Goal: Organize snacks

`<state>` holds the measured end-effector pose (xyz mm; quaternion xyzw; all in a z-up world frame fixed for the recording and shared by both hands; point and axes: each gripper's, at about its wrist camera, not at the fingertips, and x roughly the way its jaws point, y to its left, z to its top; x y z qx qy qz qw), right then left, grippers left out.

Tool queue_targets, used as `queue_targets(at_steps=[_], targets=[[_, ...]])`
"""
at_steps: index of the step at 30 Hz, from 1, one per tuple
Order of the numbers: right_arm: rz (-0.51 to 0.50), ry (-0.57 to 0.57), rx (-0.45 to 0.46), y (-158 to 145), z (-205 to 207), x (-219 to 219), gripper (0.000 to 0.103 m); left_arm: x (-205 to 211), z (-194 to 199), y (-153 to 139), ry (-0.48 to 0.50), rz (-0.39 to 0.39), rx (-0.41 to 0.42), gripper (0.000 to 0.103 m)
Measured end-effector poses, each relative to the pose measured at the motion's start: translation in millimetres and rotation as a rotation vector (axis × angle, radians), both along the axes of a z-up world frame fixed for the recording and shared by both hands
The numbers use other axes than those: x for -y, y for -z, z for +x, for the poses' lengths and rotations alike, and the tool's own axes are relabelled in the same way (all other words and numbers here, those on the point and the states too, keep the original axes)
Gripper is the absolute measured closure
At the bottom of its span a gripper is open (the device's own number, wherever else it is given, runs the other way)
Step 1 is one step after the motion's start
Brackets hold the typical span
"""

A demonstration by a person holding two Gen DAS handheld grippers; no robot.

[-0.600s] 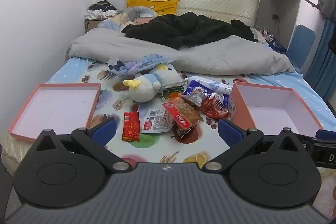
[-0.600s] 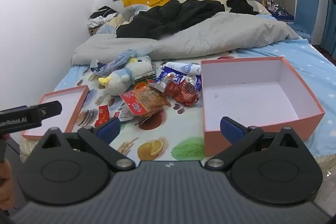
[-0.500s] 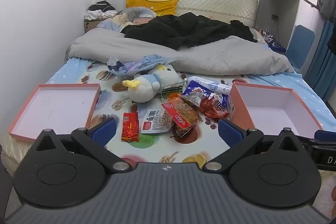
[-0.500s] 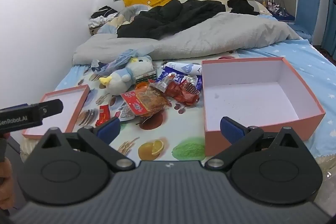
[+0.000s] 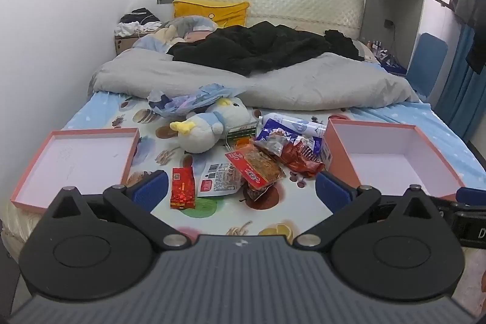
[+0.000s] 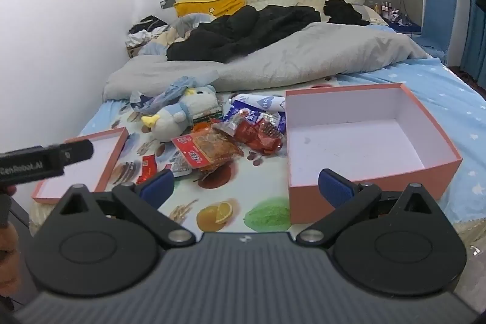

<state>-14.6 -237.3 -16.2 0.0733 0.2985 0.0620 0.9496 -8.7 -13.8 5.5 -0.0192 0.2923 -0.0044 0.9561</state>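
Snacks (image 5: 258, 163) are lying in a loose heap on the printed sheet in the middle of the bed, between the shallow pink lid (image 5: 76, 160) on the left and the deeper pink box (image 5: 395, 154) on the right, with a plush duck (image 5: 209, 126) sitting just beyond them. You are holding the left gripper (image 5: 241, 187) and the right gripper (image 6: 246, 184) near the foot of the bed, both tilting down toward the pile, jaws standing fully apart and gripping nothing. Judging by the layout, you are lining up a first pick, so go for an outlier: the small red packet (image 5: 182, 187) is lying alone at the near left, clear of the overlapping wrappers. Come down flat and pinch its edges, since crinkly film is likely sliding off the pads. Avoid snagging the plush.
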Motion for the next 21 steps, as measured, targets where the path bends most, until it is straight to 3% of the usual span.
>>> queue_targets(at_steps=[21], targets=[[-0.003,-0.001,0.001,1.4,-1.7,0.2,0.0,-1.8,1.6,1.9,0.011,0.002,-0.006,0.0]])
